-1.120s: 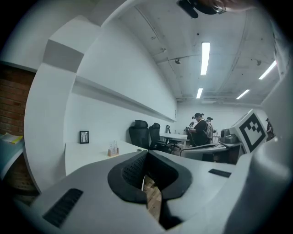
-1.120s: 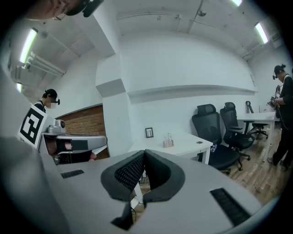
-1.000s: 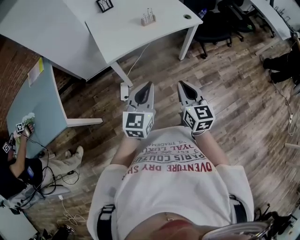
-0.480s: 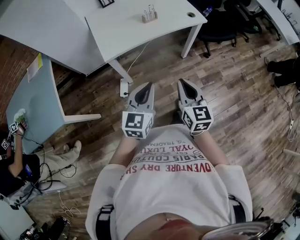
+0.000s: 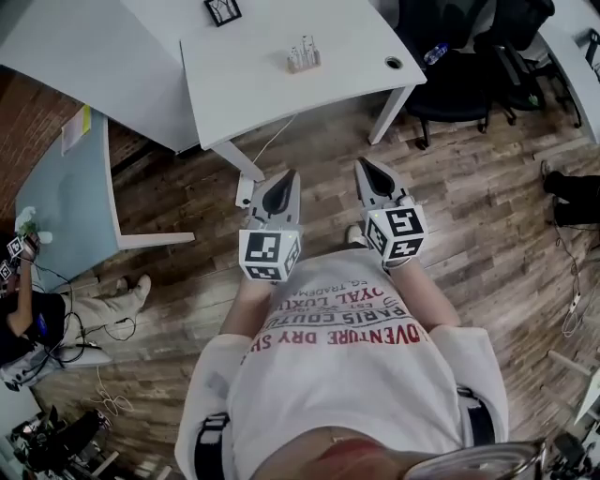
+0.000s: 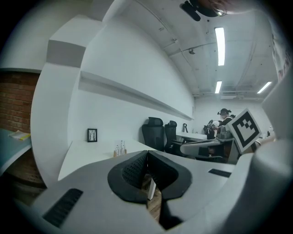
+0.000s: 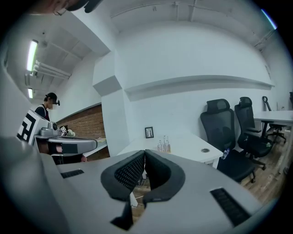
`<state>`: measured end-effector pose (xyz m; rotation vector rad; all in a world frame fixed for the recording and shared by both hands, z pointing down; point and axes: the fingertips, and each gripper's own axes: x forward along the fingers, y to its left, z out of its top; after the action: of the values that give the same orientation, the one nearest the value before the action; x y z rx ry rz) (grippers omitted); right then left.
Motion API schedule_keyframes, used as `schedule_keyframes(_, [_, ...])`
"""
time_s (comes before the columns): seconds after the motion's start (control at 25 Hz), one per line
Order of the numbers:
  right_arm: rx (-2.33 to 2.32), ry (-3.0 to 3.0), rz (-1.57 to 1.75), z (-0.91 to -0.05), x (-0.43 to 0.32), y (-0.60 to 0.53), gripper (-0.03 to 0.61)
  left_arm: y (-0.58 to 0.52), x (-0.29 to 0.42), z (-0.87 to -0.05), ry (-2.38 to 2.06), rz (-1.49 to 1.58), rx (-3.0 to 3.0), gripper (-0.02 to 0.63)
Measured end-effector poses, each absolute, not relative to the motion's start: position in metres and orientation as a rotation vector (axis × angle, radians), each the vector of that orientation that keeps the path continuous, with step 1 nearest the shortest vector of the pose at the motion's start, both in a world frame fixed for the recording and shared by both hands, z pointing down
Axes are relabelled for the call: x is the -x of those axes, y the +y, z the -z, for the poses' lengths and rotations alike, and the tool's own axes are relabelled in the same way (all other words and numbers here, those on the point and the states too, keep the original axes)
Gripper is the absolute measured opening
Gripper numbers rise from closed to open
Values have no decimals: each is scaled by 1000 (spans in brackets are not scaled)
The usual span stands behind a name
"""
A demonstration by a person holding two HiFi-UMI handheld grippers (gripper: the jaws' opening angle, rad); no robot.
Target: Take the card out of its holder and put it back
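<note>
Head view: person stands on a wood floor (image 5: 487, 216) with the left gripper (image 5: 288, 175) and right gripper (image 5: 362, 165) held side by side in front of the chest, both pointing toward a white tabletop (image 5: 253, 75). Card holder (image 5: 303, 56) stands upright on that tabletop, well apart from both sets of jaws, ahead of them and roughly between their lines; the card itself is too small to make out. Black picture frame (image 5: 222, 10) sits on the far part of the tabletop, left of the holder; black office chairs (image 5: 459, 70) stand to the right of the tabletop. Left gripper view: jaws closed, pads meeting at the tips, nothing between them; card holder shows on the tabletop past the jaws, a bit left of the tips, untouched. Right gripper view: jaws closed pad to pad, empty; card holder on the tabletop beyond, just right of the tip line, frame behind it to the left.
</note>
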<state>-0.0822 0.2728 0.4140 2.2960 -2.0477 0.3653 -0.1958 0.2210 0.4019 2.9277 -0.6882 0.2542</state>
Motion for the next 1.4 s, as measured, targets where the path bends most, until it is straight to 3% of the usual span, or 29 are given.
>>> schedule_keyframes(0.8, [-2003,-2292,-454,-431,-52,208,26,169,54,-410,-962,-302,-2799,25])
schedule_keyframes(1.4, [-2036,-2228,-487,-431,-108,81,26,23,-12,-403,-879,-256,-2822,25])
